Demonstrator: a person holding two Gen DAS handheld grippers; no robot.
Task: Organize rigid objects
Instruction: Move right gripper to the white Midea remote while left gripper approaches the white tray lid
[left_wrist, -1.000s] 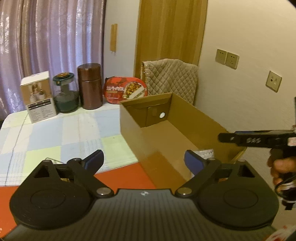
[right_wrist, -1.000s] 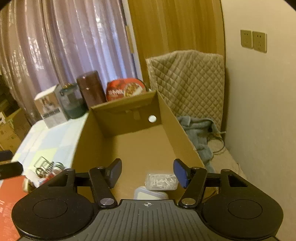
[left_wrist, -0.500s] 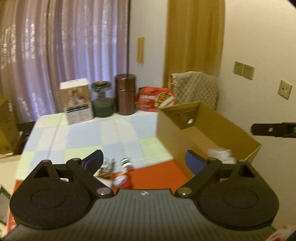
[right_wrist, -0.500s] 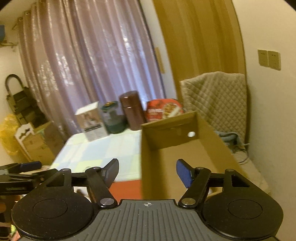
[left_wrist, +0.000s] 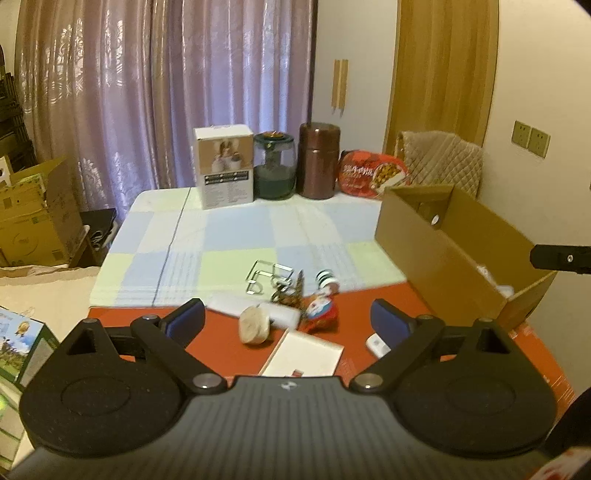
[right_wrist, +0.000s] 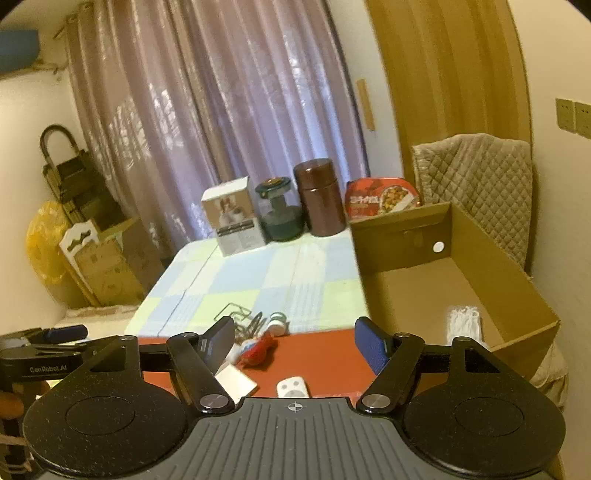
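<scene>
A pile of small items lies on the red mat (left_wrist: 354, 306): a wire rack (left_wrist: 267, 275), a twine roll (left_wrist: 254, 325), a white cylinder (left_wrist: 255, 310), a red packet (left_wrist: 319, 308), a small jar (left_wrist: 327, 280), a flat white box (left_wrist: 303, 356) and a small white device (right_wrist: 293, 387). An open cardboard box (left_wrist: 443, 251) stands to the right and holds a clear bag of white pieces (right_wrist: 463, 325). My left gripper (left_wrist: 288, 319) is open and empty above the pile. My right gripper (right_wrist: 295, 341) is open and empty, above the mat beside the box.
At the table's back stand a white carton (left_wrist: 225, 166), a green-lidded glass jar (left_wrist: 274, 166), a brown canister (left_wrist: 318, 160) and a red food tray (left_wrist: 371, 173). A checked cloth (left_wrist: 236, 236) covers the table. Cardboard boxes (left_wrist: 37, 214) sit on the floor at left. A quilted chair (right_wrist: 480, 177) is behind the box.
Both grippers have pulled back and swung left, away from the cardboard box. The pile of small items on the red mat has come into view. Both stayed open.
</scene>
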